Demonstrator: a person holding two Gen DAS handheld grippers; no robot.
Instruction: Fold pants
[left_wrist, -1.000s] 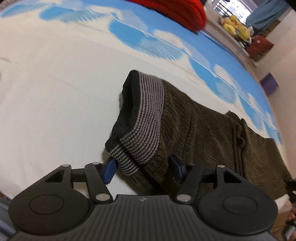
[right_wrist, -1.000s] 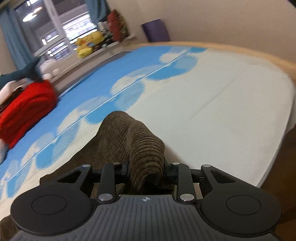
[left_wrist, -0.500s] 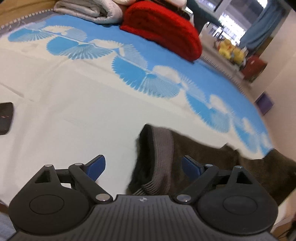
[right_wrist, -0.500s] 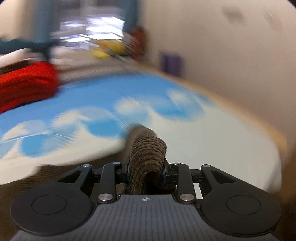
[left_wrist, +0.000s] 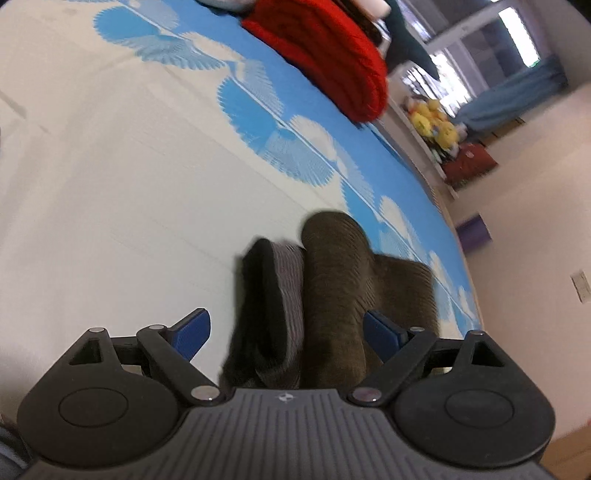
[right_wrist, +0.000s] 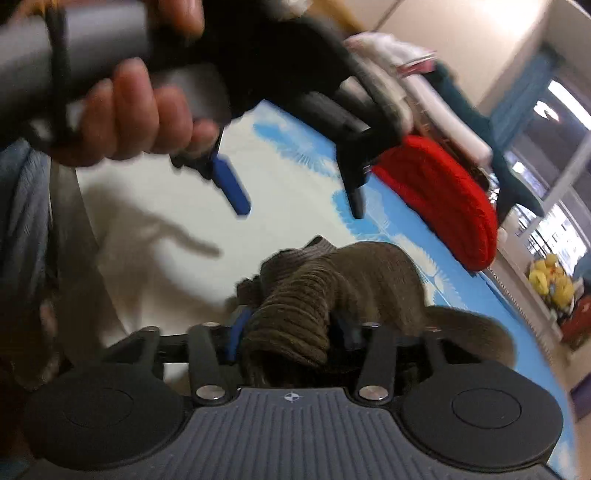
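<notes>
Evidently our right gripper (right_wrist: 286, 332) pinched the pants (right_wrist: 332, 288), bunched mid-bed (left_wrist: 110, 184); our left gripper (left_wrist: 286, 332) gaped empty above them, so the one-sided fold risked slumping crooked.

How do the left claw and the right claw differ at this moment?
The left claw is open, its blue pads clear of the pants; the right claw is shut on a bunched fold. The left one hovers above; the right one carries cloth. Both point at the same pants.
</notes>
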